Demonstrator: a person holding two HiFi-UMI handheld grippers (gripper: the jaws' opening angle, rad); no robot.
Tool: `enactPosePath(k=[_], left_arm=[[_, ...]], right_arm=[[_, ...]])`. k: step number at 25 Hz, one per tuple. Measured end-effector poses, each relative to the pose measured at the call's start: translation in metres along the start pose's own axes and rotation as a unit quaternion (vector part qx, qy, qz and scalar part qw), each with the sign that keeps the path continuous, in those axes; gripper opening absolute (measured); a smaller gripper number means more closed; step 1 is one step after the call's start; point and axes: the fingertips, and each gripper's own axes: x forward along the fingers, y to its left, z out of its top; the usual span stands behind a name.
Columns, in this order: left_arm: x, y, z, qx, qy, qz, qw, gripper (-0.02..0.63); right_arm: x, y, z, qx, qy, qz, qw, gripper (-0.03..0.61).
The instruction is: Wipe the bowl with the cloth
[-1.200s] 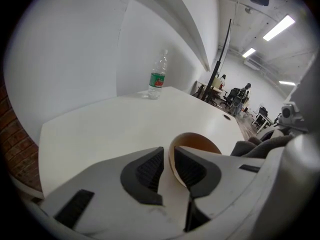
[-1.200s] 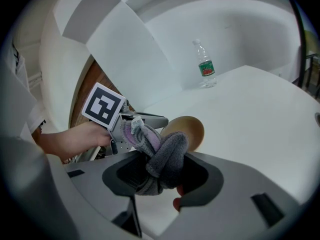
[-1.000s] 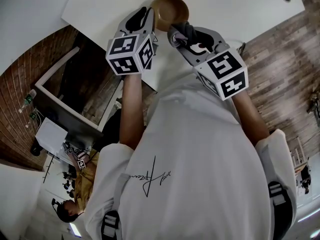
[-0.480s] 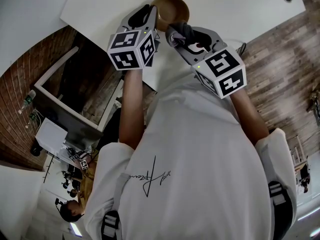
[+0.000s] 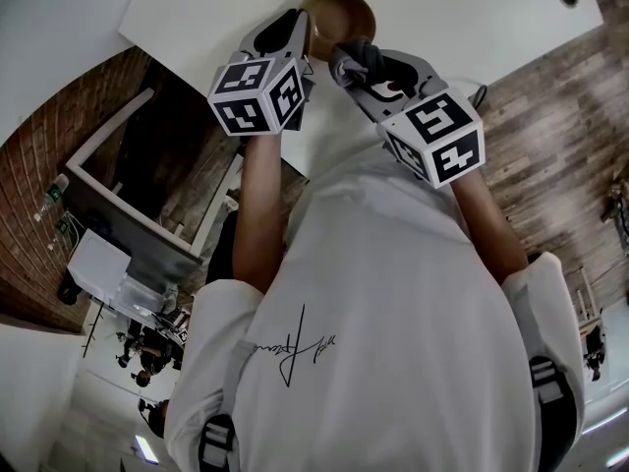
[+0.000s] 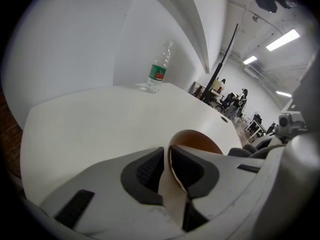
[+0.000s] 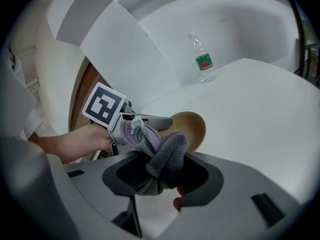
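The brown wooden bowl [image 5: 339, 13] is gripped by its rim, just beside the bunched grey-and-purple cloth [image 7: 165, 156].

Head cam looks steeply down on table [image 5: 462, 13]; gripper cams, close behind own jaws, look across it. All share bowl [image 5: 339, 10]; gripper pair, bottle [image 6: 158, 70] too.

No legible text or labels

Forearms stretched forward and down side by side, the left gripper [image 5: 301, 29], its jaws having just been closing, pinches the rim of the bowl [image 5: 344, 6] as the right gripper [image 5: 346, 67] clamps the bunched cloth [image 5: 362, 55].
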Motion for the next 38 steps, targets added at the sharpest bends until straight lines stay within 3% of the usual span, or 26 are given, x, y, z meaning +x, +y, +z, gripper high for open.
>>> enactPosePath(k=[6,38], left_arm=[[0.003,-0.004,-0.001,0.002,0.000,-0.001,1.0000,0.029],[0.003,-0.002,-0.004,0.023,0.003,0.014,0.9996,0.034]], right_arm=[[0.001,0.000,0.000,0.001,-0.001,0.001,1.000,0.183],[-0.011,-0.018,-0.003,-0.017,0.002,-0.009,1.000,0.183]])
